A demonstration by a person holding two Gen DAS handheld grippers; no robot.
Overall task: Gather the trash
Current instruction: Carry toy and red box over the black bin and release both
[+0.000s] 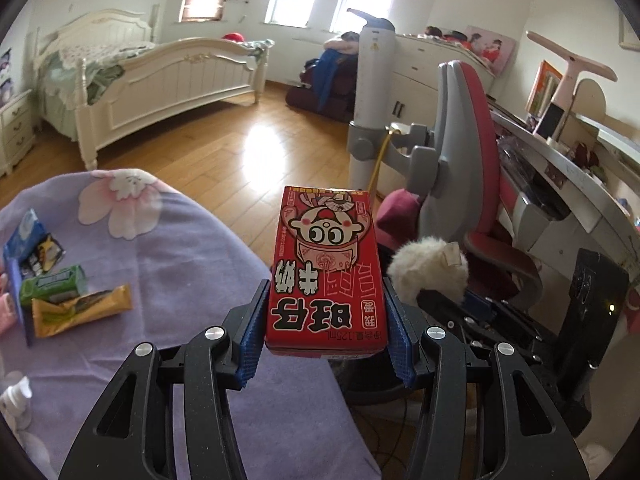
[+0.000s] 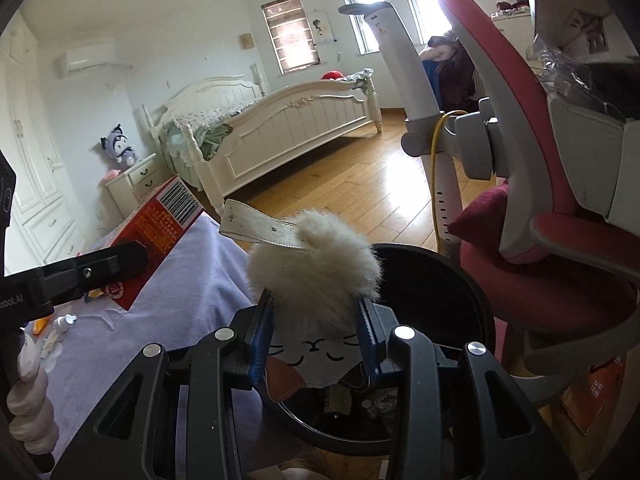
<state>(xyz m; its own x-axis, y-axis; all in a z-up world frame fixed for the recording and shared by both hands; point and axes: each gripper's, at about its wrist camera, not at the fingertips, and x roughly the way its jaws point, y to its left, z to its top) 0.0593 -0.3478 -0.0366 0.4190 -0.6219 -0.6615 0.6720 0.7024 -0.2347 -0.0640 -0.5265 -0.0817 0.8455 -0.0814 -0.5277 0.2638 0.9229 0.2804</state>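
Observation:
My left gripper point(image 1: 325, 316) is shut on a red milk carton point(image 1: 326, 272) and holds it above the edge of the purple cloth point(image 1: 160, 240). The carton also shows in the right wrist view point(image 2: 160, 236), held by the left gripper's black finger point(image 2: 100, 268). My right gripper point(image 2: 316, 332) is shut on a white fluffy pompom item point(image 2: 316, 268) with a strap and a cat-face tag, held over the black trash bin point(image 2: 440, 280). The pompom also shows in the left wrist view point(image 1: 428, 268). Several wrappers point(image 1: 80, 308) lie on the cloth at the left.
A pink and grey chair point(image 1: 472, 152) stands right of the bin, a cluttered desk point(image 1: 580, 184) beyond it. A white bed point(image 1: 160, 76) and wooden floor point(image 1: 240, 148) lie ahead. A small white bottle point(image 1: 16, 396) sits at the cloth's left edge.

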